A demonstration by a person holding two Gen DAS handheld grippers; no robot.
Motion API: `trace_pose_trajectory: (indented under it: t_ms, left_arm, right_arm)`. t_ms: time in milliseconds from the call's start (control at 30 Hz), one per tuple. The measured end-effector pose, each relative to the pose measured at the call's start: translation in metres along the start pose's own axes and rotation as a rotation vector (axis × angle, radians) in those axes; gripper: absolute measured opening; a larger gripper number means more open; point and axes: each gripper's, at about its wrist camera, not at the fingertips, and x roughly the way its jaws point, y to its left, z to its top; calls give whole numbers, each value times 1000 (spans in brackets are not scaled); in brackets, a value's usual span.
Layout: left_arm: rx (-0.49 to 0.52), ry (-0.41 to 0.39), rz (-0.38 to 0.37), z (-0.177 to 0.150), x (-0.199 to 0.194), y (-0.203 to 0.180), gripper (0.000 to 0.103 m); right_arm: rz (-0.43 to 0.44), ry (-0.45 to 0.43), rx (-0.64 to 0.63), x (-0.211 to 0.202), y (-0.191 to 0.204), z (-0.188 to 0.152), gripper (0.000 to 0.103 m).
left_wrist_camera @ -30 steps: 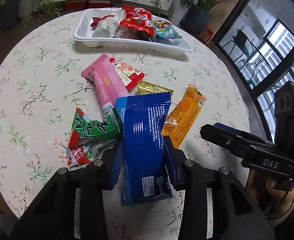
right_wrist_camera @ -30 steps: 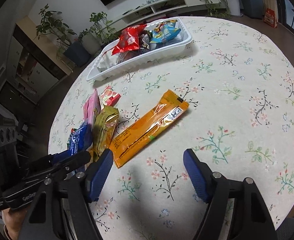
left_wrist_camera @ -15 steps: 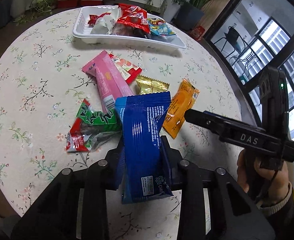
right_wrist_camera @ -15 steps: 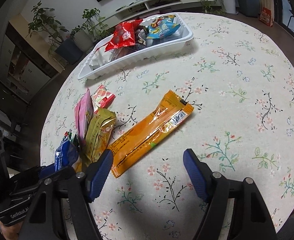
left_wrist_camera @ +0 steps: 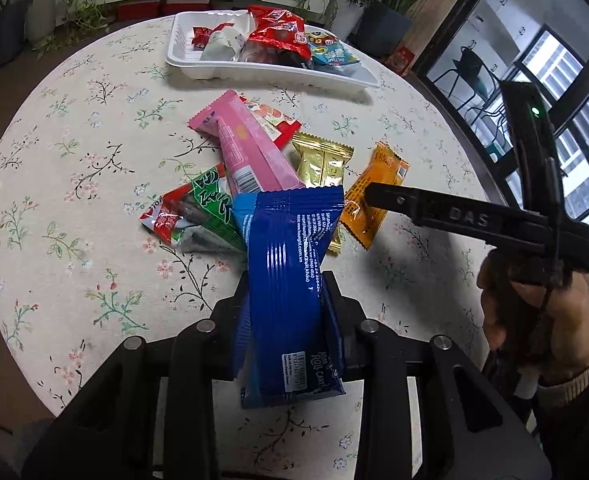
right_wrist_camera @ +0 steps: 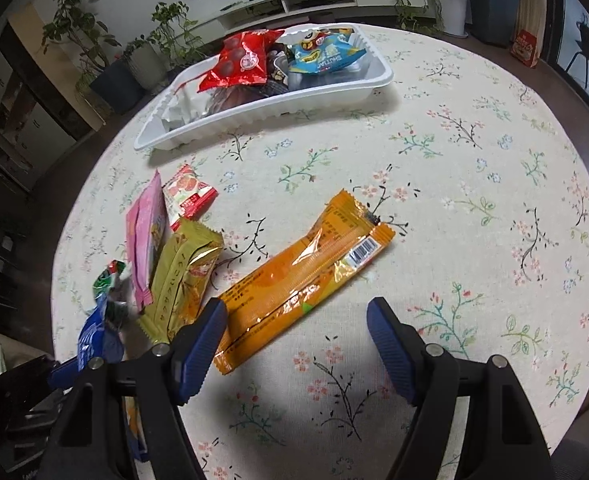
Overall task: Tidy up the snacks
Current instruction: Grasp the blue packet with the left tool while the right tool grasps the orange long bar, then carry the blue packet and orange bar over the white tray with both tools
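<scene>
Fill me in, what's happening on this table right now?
A person is sorting snacks with two handheld grippers. The left gripper is clamped on a blue snack pack, its jaws having just closed in on it. The right gripper stands open above the near end of an orange snack bar, not gripping it. Pink, gold, green and red packets lie loose on the floral tablecloth. The white tray already holds several snacks.
</scene>
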Motion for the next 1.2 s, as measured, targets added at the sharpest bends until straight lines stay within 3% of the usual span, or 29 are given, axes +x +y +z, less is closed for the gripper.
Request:
trace_pose_trajectory:
  t_ms: [133, 333, 400, 500, 700, 733, 1200]
  left_arm:
    - [-6, -6, -12, -3, -1, 1, 29]
    - [-19, -9, -28, -4, -1, 5, 30]
    - [-22, -8, -31, -5, -1, 7, 30]
    - [-24, -7, -35, -5, -1, 9, 30]
    - [-26, -6, -37, -5, -2, 9, 30]
    - [-28, -5, -39, -5, -2, 9, 30]
    - [-77, -20, -68, -7, -4, 18, 28]
  right_arm:
    - [-41, 11, -11, 7, 9, 7, 76]
    - [-173, -1, -147, 19, 31, 10, 75]
    - [-170, -2, -163, 19, 33, 9, 73]
    - [-152, 7, -202, 17, 34, 7, 63]
    - [-125, 24, -254, 10, 33, 4, 24]
    - [-129, 25, -252, 9, 30, 3, 11]
    - [-21, -58, -192, -23, -4, -27, 10]
